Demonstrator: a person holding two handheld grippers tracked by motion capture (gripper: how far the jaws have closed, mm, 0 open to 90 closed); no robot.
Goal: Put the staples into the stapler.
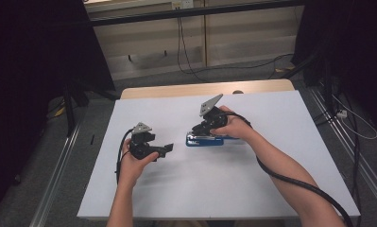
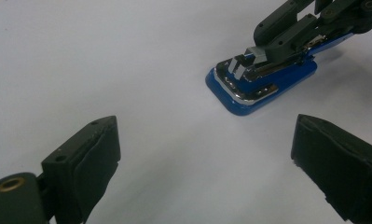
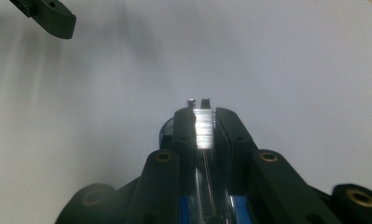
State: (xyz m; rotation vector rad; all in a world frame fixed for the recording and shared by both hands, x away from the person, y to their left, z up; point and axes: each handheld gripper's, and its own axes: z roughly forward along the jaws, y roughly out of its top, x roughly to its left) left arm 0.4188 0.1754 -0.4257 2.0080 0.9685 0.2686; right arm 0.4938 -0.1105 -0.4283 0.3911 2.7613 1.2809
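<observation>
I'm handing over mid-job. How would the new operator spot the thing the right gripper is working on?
Start at the white table, which fills the middle of the high view. Near its centre, under the person's right hand, lies a stapler with a blue base and a shiny metal top. The right gripper is shut on a silver strip of staples over it; the open left gripper holds nothing.

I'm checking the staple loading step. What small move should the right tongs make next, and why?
Probably lower the staple strip into the blue stapler channel: the right tongs pinch it just above the stapler, while the left tongs wait open, apart.
</observation>
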